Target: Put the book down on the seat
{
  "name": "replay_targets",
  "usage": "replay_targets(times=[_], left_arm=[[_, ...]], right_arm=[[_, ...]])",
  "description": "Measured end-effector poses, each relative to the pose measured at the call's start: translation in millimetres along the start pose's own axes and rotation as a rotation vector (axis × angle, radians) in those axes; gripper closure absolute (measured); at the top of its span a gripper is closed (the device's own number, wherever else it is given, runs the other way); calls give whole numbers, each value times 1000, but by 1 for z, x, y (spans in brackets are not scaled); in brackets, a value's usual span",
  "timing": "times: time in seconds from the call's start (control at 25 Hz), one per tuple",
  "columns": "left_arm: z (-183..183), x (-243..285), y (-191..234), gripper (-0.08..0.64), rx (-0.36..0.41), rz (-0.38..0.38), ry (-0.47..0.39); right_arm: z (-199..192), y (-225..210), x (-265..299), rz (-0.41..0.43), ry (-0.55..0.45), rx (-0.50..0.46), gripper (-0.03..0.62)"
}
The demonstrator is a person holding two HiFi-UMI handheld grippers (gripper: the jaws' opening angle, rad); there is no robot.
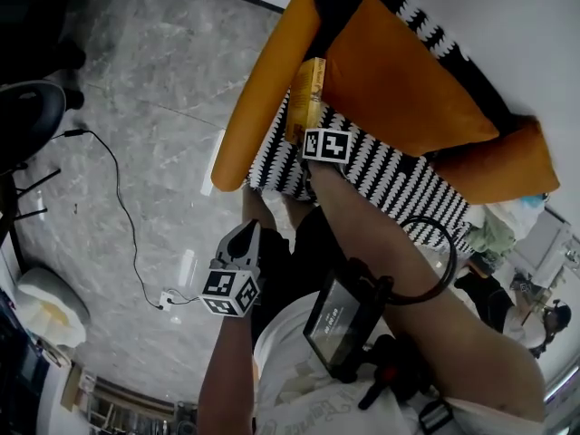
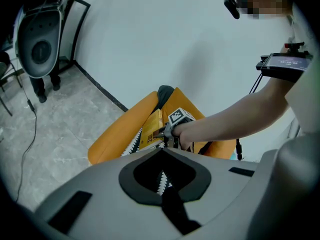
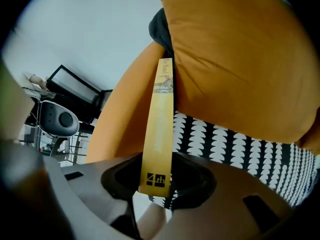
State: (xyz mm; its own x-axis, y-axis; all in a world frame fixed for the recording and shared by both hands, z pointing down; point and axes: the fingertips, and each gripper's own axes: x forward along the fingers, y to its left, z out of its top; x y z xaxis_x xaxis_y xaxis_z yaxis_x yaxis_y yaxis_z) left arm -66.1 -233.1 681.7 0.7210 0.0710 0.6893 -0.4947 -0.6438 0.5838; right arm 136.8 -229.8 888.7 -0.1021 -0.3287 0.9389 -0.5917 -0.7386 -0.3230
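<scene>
My right claw (image 3: 159, 181) grips the book (image 3: 160, 124) upright over the seat (image 3: 235, 144); not laid down yet; left claw (image 2: 162, 154) closed, empty.

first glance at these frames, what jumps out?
The thin yellow book stands out first: the right gripper holds it on edge over the black-and-white patterned seat of the orange armchair, next to the big orange cushion. The left gripper hangs back, empty, over the grey marble floor.
</scene>
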Motion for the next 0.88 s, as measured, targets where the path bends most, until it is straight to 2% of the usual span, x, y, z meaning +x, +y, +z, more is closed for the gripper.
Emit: replay_targets(times=[0.12, 0.24, 0.48, 0.68, 0.76, 0.88], left_arm=[[-2, -4, 0, 548, -14, -3, -7], [-5, -7, 0, 548, -24, -8, -11], [-6, -13, 9, 548, -32, -12, -14], [-1, -20, 17, 548, -24, -5, -22], [0, -22, 19, 548, -22, -2, -23], [-1, -22, 20, 548, -15, -1, -21]], right_arm=[[-5, 9, 6, -47, 39, -37, 419], [-2, 19, 8, -36, 45, -74, 403], [1, 44, 7, 105, -1, -80, 356], [6, 64, 0, 203, -63, -46, 356], [8, 67, -1, 209, -81, -27, 367], [10, 64, -2, 203, -111, -4, 435]])
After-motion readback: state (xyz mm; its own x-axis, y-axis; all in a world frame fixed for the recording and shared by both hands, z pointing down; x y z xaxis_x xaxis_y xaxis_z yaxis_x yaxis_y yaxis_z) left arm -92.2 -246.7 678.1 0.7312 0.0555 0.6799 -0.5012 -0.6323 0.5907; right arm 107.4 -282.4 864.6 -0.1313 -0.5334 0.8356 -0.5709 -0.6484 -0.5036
